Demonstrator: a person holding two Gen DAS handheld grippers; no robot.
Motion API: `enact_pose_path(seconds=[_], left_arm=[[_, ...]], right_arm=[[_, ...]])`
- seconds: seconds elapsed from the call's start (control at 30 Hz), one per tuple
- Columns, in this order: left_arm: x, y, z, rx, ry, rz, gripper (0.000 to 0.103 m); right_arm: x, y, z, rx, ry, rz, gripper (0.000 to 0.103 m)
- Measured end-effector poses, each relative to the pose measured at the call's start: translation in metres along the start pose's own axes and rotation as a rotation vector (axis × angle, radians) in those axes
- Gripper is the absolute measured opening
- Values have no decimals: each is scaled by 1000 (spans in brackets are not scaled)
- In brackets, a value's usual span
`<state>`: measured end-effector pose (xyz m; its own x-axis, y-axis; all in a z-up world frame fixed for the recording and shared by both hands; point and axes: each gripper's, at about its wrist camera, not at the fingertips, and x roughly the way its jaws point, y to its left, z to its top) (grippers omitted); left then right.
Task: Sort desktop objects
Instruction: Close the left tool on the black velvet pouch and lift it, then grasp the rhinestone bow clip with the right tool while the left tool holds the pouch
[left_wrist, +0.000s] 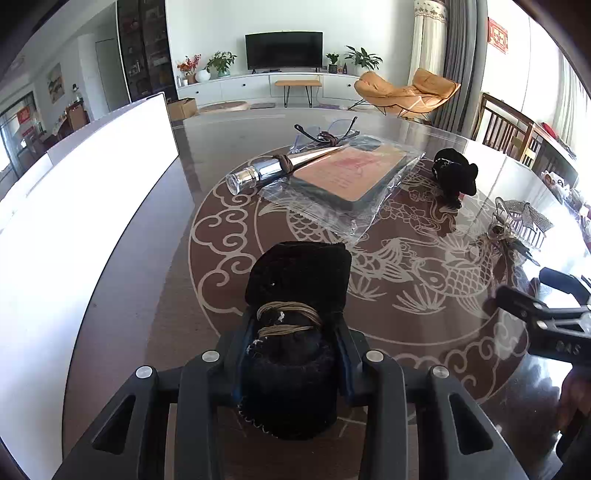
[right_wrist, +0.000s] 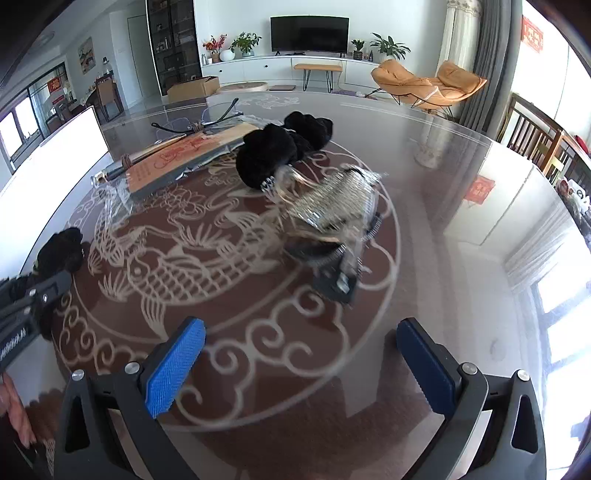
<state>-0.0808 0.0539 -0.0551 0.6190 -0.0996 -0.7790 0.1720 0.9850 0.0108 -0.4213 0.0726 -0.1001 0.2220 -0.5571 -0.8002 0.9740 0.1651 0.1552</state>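
The table (left_wrist: 207, 155) is large and dark with a glass top, and a pale fish and cloud pattern lies under the glass; a white board (left_wrist: 92, 206) stands along its left edge. The step in hand, as I judge it, is carrying one item to its group: the left tongs (left_wrist: 291, 332) are pressed on a black cloth bundle (left_wrist: 295, 295) tied with tan cord, and it sits between the pads just above the table. The next move probably calls for bringing this bundle beside the other black fuzzy item (left_wrist: 454, 177), at the far right, and then releasing it. The right tongs (right_wrist: 301, 363) are spread wide and hold nothing; a sparkly hair clip (right_wrist: 328, 210) lies in front of them. The left view shows clearly a wrapped flat package (left_wrist: 343, 181), a silver bottle (left_wrist: 269, 171) on it and glasses (left_wrist: 325, 133) behind. The right view alone shows the clip near, but blurred.
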Motion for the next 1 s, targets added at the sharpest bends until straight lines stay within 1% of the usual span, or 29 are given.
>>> enact_pose_path(seconds=[0.1,0.2,0.23,0.27,0.3,0.33,0.37,0.4,0.43,0.53,0.67,0.77,0.8,0.83,0.9,0.93,0.97,1.0], left_arm=[[-2,-2,-1,-2,0,2,37],[-2,-2,-1,-4,0,3,37],[-2,-2,-1,-5,0,4,37],[-2,-2,-1,-4,0,5,37],[-2,-2,-1,-4,0,6,38],[-2,-3,-1,-6,0,7,38],[-2,-3,-1,-6,0,8,38],[-2,-3,-1,-6,0,8,38],[-2,-3,-1,-7,0,8,37],[-2,-2,-1,-12,0,4,37],[0,-2,1,-19,0,-3,37],[0,-2,1,-21,0,-3,37],[0,-2,1,-23,-1,-4,38],[0,-2,1,-22,-1,-9,42],[1,-5,1,-6,3,-11,55],[2,-9,0,10,14,5,71],[1,-12,0,28,14,24,81],[1,-15,-1,47,13,39,82]], right_arm=[[21,3,29,43,5,-32,103],[36,-5,50,62,12,-45,103],[38,-9,54,71,12,-51,98],[37,-14,55,84,-6,-62,91],[33,-19,54,95,-30,-68,73],[30,-23,53,98,-44,-70,62],[27,-26,51,99,-56,-46,58],[24,-30,49,102,-70,-1,51],[21,-33,45,98,-74,29,49],[9,-33,27,55,-72,76,49],[-22,-21,-20,-56,-66,134,49],[-43,-15,-50,-82,-65,152,50],[-47,-14,-56,-84,-63,142,54],[-49,-13,-60,-87,-60,131,66],[-47,-13,-62,-84,-46,116,82],[-45,-15,-63,-82,-37,107,85],[-46,-16,-63,-84,-36,105,86],[-46,-16,-63,-91,-32,103,88]])
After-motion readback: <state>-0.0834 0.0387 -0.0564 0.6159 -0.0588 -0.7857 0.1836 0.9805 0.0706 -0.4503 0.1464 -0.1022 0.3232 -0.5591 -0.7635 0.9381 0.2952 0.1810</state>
